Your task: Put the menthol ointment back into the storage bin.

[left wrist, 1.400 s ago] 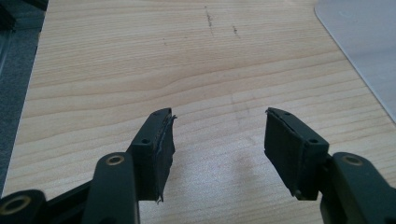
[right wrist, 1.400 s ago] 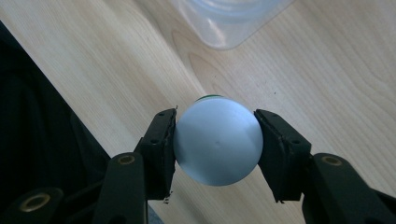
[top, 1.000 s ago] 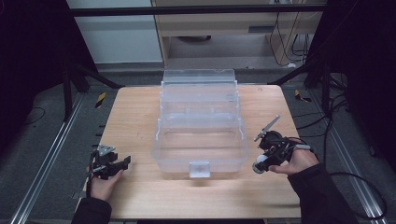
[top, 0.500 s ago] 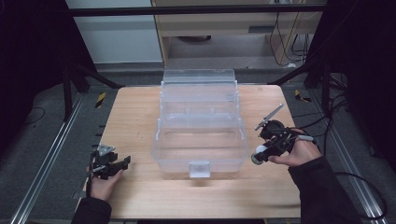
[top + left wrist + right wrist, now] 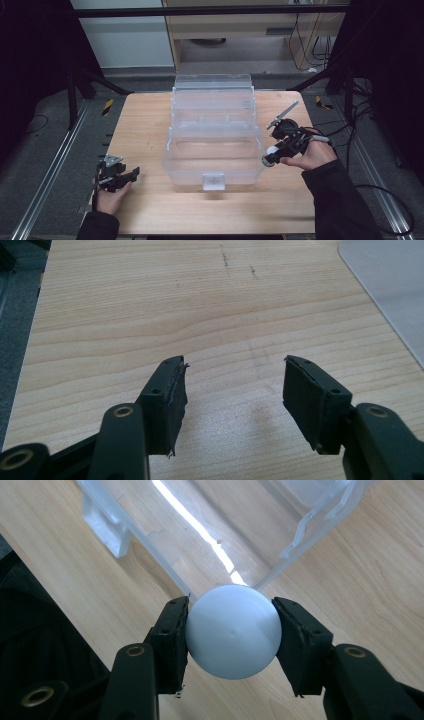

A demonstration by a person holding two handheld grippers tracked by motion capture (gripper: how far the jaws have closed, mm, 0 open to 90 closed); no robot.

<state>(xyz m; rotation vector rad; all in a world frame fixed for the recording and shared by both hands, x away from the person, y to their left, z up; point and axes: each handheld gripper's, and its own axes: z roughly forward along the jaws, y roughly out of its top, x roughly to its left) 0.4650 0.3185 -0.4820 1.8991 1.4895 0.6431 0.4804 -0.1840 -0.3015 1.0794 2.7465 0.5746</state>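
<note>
1. High view: a clear plastic box [image 5: 213,135] with stepped tiers stands in the middle of the wooden counter [image 5: 145,125], its front latch facing the person.
2. High view: the left gripper [image 5: 131,174] rests near the counter's front left corner, well apart from the box, held in the left hand [image 5: 111,195]. Its jaws point toward the box.
3. High view: the right gripper [image 5: 269,159] is held in the right hand [image 5: 312,155] just beside the box's right front corner. A small white ball [image 5: 270,151] sits at its tip, close to the box wall.
4. Left gripper view: the left gripper [image 5: 234,390] has its jaws spread wide with nothing between them, only bare wood grain below. A rounded corner of the box [image 5: 395,285] shows at the upper right.
5. Right gripper view: the right gripper [image 5: 230,630] is closed around the white ball [image 5: 233,631], both pads pressed against its sides. The ball hangs above the counter [image 5: 360,580], right at the box [image 5: 225,525] rim, whose clear corner lies just beyond it.
</note>
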